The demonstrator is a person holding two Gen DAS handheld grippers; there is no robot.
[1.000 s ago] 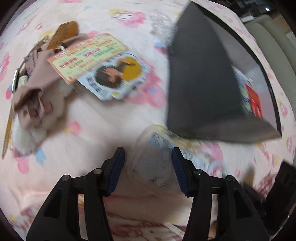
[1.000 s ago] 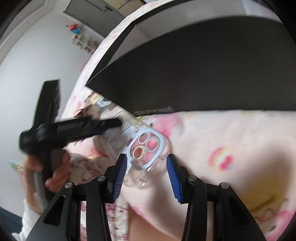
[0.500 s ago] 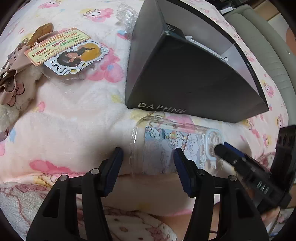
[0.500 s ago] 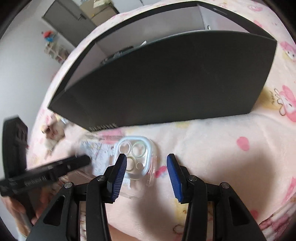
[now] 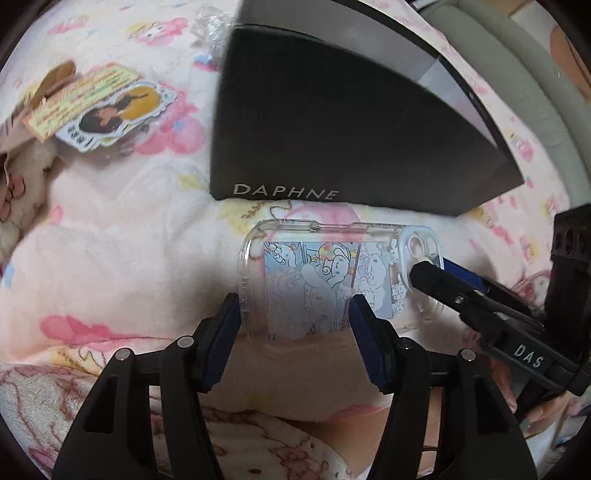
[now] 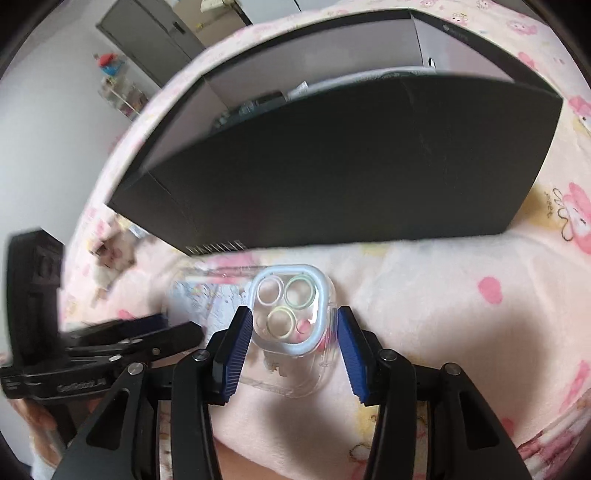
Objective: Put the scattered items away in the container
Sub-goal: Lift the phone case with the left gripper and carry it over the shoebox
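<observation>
A clear phone case with cartoon prints lies flat on the pink blanket, just in front of the black DAPHNE box. My left gripper is open, its fingers on either side of the case's plain end. My right gripper is open around the camera-ring end of the case. The right gripper also shows in the left wrist view, touching the case's camera end. The box is open on top, with items inside that are hard to make out.
A character card with an orange label, a plush toy and a brown tag lie on the blanket at the left. Crumpled clear wrap lies behind the box. A grey cushion edge runs along the right.
Both grippers have closed in on the phone case from opposite ends. The case now sits between each pair of fingers. Both stay open.
</observation>
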